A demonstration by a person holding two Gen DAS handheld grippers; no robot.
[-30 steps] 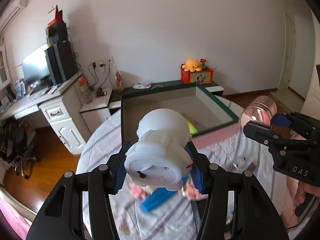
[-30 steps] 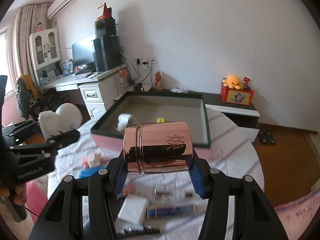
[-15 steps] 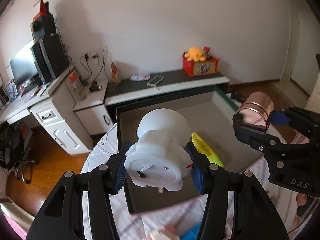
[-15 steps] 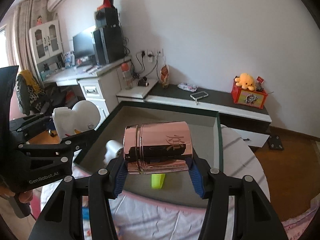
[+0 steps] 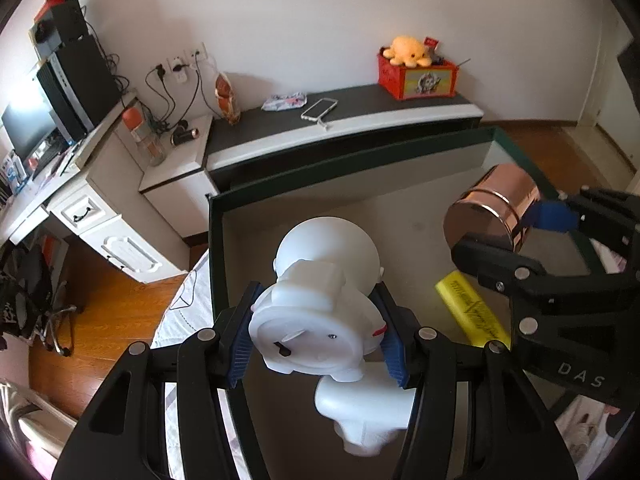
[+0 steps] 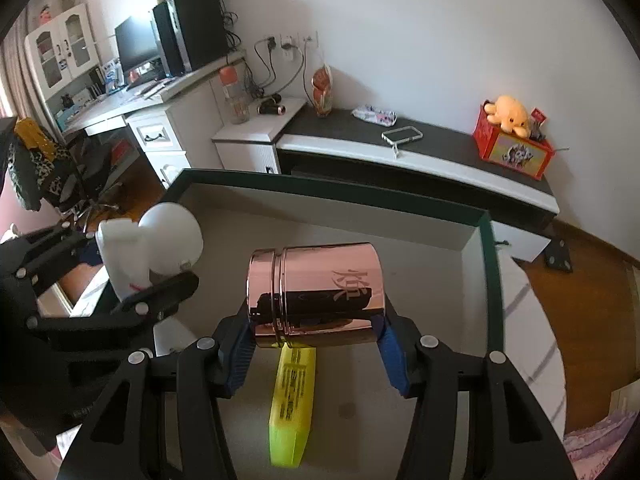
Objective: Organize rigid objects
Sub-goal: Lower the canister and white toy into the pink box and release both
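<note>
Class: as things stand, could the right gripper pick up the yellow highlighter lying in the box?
Probably not yet. The right gripper is shut on the copper tin, so its jaws are full, though the highlighter lies uncovered just below in the box.

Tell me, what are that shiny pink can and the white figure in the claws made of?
The pink can looks like polished metal with a rose-gold finish: it mirrors the gripper and room sharply, though plated plastic cannot be ruled out. The white figure looks like matte moulded plastic: smooth, evenly white, with soft highlights, crisp moulded edges and a small screw in its flat base.
</note>
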